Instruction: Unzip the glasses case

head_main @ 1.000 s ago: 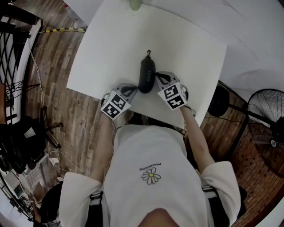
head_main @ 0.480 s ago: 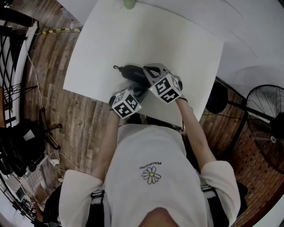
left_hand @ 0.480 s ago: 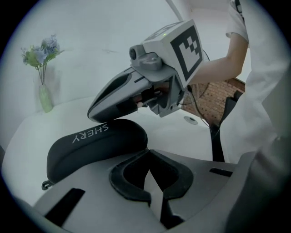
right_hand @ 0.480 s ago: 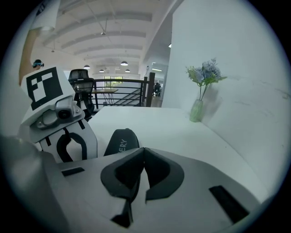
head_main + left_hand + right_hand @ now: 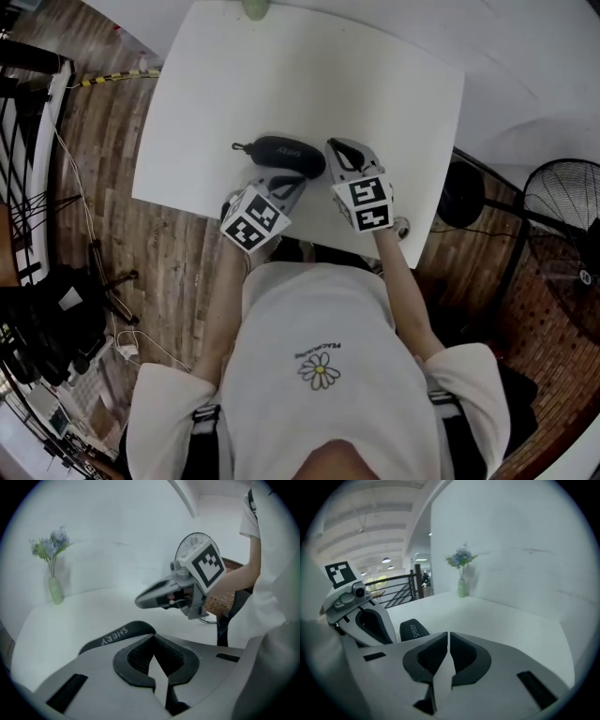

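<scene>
The white table (image 5: 281, 75) is seen from above, with wooden floor (image 5: 183, 253) off its left edge. At the far edge, towards the far-left corner, stands a small green vase of flowers (image 5: 55, 590).

The black glasses case (image 5: 286, 155) lies close to the near edge, about midway along it, with its long side parallel to that edge. A small pull loop (image 5: 240, 146) sticks out of its left end. The zip itself is too small to read.

The left gripper (image 5: 292, 184) reaches in over the near edge, its tips at the near side of the case. Whether they touch it cannot be told. In the left gripper view its jaws are closed on each other with nothing between them, and the case (image 5: 117, 637), printed with light lettering, lies just beyond the left jaw.

The right gripper (image 5: 340, 150) also reaches in over the near edge, its tips just beside the right end of the case. In the right gripper view its jaws are shut to a thin slit and hold nothing; the case (image 5: 415, 630) shows to their left, apart from them.

Off the right edge of the table a fan (image 5: 561, 248) stands on the floor.
</scene>
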Demonstrator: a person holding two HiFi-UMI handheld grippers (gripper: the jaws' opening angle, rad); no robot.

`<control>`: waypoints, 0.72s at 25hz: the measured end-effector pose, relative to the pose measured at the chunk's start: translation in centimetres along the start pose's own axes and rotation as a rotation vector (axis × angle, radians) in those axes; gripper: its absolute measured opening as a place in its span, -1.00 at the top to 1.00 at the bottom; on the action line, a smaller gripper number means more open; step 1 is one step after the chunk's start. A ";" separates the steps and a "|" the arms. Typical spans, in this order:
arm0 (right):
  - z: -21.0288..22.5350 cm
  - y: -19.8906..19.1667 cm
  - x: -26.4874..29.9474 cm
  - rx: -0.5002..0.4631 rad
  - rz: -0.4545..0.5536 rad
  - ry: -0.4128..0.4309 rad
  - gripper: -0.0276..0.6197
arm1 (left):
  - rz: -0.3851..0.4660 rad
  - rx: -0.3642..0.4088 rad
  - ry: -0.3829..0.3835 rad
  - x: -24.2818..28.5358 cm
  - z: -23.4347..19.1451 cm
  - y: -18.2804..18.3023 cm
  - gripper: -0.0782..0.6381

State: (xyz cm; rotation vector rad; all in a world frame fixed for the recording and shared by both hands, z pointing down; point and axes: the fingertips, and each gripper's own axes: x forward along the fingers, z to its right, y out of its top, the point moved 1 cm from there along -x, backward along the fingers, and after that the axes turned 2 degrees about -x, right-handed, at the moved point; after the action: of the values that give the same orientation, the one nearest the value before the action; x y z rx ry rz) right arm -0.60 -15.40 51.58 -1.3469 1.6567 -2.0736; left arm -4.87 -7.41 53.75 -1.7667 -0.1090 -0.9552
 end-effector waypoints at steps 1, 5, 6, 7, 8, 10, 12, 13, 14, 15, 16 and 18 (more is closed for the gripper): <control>0.3 -0.7 -0.9 0.077 0.009 -0.032 0.89 | 0.012 0.012 0.041 -0.8 -0.7 0.6 0.74; -1.5 -3.8 -3.4 0.233 -0.022 -0.084 0.52 | 0.023 0.083 0.218 -2.8 -4.3 2.4 0.74; -2.3 -4.4 -3.6 0.237 -0.039 -0.091 0.50 | 0.003 0.097 0.242 -2.7 -5.1 2.3 0.74; -3.2 -4.8 -3.6 0.235 -0.058 -0.097 0.47 | -0.022 0.106 0.253 -2.5 -5.7 2.1 0.74; -4.1 -5.2 -3.5 0.229 -0.078 -0.101 0.46 | -0.047 0.112 0.256 -2.1 -6.0 1.8 0.74; -5.7 -5.7 -2.8 0.212 -0.117 -0.099 0.44 | -0.081 0.112 0.252 -1.3 -6.3 1.2 0.74; -6.7 -6.6 -1.8 0.200 -0.155 -0.105 0.44 | -0.083 0.101 0.259 -0.8 -6.2 0.9 0.74; -6.9 -7.0 -1.4 0.200 -0.173 -0.116 0.44 | -0.075 0.090 0.262 -0.6 -6.1 0.9 0.74; -7.0 -7.4 -1.1 0.207 -0.187 -0.130 0.44 | -0.068 0.075 0.260 -0.6 -6.1 0.9 0.74; -7.0 -7.6 -0.8 0.216 -0.195 -0.147 0.44 | -0.063 0.061 0.255 -0.6 -6.0 0.8 0.74; -6.9 -7.5 -0.7 0.219 -0.197 -0.165 0.44 | -0.061 0.053 0.252 -0.6 -6.0 0.8 0.74; -7.0 -7.1 -0.3 0.195 -0.190 -0.192 0.44 | -0.063 0.045 0.259 -0.5 -6.1 0.8 0.74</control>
State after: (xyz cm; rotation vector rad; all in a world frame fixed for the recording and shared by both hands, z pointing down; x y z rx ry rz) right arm -2.66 -7.70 57.57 -1.6299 1.2597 -2.0640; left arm -8.14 -12.63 53.44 -1.5921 -0.0202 -1.2093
